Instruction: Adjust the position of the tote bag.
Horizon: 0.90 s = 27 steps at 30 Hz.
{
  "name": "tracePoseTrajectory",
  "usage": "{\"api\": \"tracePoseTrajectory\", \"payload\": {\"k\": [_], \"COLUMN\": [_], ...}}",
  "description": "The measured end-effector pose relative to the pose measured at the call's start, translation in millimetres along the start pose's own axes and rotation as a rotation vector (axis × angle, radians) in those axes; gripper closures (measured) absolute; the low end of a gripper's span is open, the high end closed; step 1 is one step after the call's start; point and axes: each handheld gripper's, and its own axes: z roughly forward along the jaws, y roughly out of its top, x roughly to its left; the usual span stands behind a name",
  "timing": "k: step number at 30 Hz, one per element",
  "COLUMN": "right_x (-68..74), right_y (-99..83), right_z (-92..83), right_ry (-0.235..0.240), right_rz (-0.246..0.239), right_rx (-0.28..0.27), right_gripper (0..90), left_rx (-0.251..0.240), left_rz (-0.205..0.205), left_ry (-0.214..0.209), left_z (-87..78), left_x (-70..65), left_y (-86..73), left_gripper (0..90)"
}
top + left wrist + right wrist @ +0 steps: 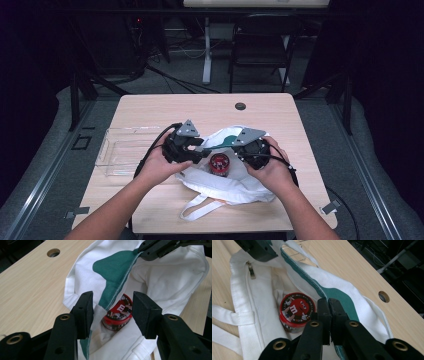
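Fingers of my right gripper (329,315) pinch the white bag's (235,187) rim beside the red candy tub (295,311), while my left gripper (112,312) stands spread over that tub.

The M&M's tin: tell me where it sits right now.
In the high view the M&M's tin sits in the open mouth of the white tote bag at the table's middle, between the left gripper and the right gripper.
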Motion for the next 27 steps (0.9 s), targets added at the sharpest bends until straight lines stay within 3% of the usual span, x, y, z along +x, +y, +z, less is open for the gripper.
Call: {"api": "tracePoseTrajectory", "payload": {"k": [11, 18, 27], "right_x": [-4.2, -3.9, -5.9], "right_y": [3.5, 5.5, 5.4], "right_z": [2.4, 3.5, 4.6], "right_ry": [-0.004, -0.003, -0.004], "right_rz": [0.027, 0.035, 0.048], "right_rx": [-0.004, -0.01, -0.005], "right_gripper": [88.6, 88.6, 88.6], "left_rx": [0.018, 0.043, 0.045], "left_rz": [0.006, 0.011, 0.009], "left_ry": [0.023, 0.017, 0.047], "left_z": [11.4, 16.6, 21.9], "left_x": [-1.1, -0.7, -1.4], "left_y": [3.4, 4.8, 6.5], "left_gripper": [58.4, 62.5, 70.4]}}
